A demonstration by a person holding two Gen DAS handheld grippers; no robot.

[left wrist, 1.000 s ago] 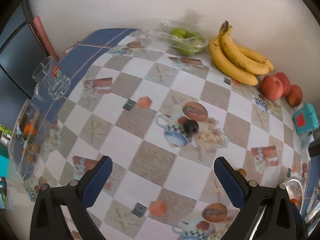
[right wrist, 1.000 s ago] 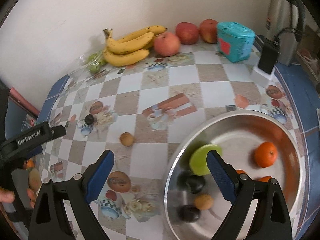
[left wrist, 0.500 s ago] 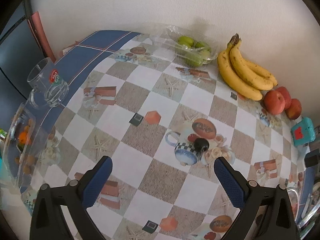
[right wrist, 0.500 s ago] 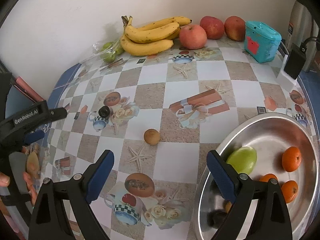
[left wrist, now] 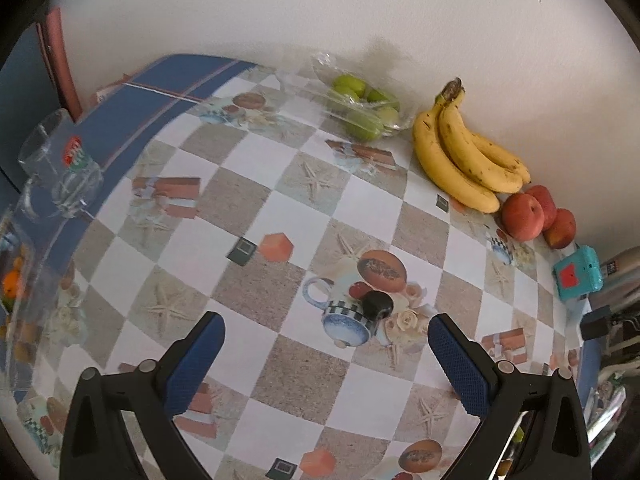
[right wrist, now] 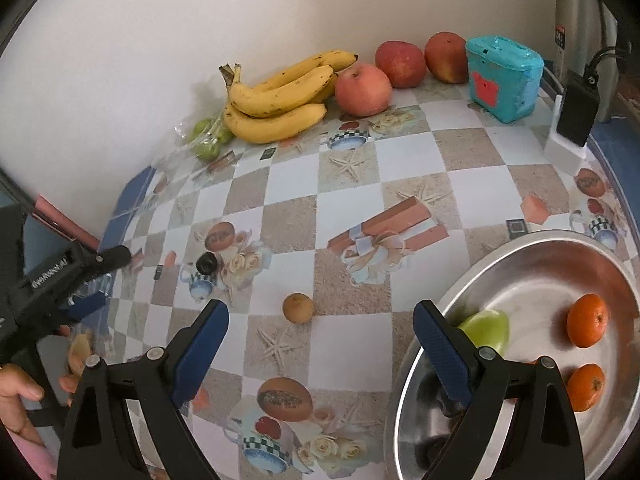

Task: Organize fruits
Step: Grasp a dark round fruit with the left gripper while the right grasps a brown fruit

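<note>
Both pairs of jaws stand wide with nothing between them. Seen from the right wrist, the right gripper [right wrist: 320, 344] hangs over the checked tablecloth [right wrist: 408, 152] with a small brown fruit [right wrist: 298, 308] just above the gap between its fingers, at about 12 o'clock from the fingertips. The steel bowl [right wrist: 532, 264] sits at 3 o'clock, already holding a green fruit [right wrist: 488, 330] and two oranges [right wrist: 587, 320]. Seen from the left wrist, the left gripper [left wrist: 324, 348] faces a small dark fruit [left wrist: 377, 305] lying on the cloth's printed cup, between and a little beyond its fingers.

Against the wall at 12 o'clock lie the bananas [right wrist: 280, 100], three red apples [right wrist: 362, 88] and a clear bag of green fruit [left wrist: 362, 106].

The brown fruit is probably light and firm but round, so it may roll away on the slick cloth; the pads should close across its widest middle, gently. The dark one looks soft-skinned and could bruise. Bananas would be best taken near the stem end of the bunch, apples across their middle
</note>
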